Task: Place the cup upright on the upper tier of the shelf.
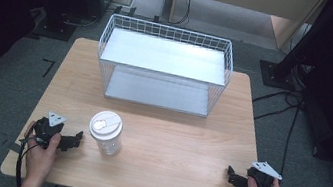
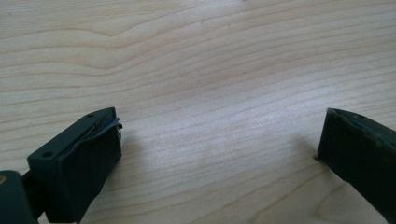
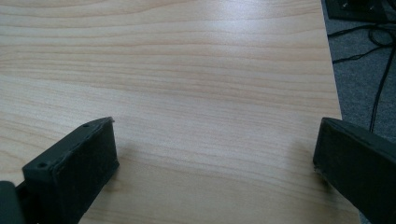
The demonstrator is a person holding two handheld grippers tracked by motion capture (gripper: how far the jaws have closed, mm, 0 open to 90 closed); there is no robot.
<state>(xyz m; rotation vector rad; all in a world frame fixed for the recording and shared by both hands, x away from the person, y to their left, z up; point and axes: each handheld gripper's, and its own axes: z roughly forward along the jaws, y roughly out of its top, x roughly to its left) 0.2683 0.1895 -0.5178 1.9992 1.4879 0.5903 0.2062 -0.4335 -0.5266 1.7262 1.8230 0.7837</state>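
I see my left gripper spread wide, gripping nothing, just beside the cup; my right gripper also gapes empty over the table.

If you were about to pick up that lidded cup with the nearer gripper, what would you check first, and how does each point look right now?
1. Left gripper open wide enough: ok, its jaws stand far apart with only bare wood between them.
2. Cup upright with lid on: ok.
3. Path from left gripper to cup free: ok, the cup stands just beside it on the table.
4. Right gripper out of the way: ok, open at the table's far right.
5. Wire basket clear of the cup: ok, it sits well behind.
6. Cup full or empty: cannot tell.
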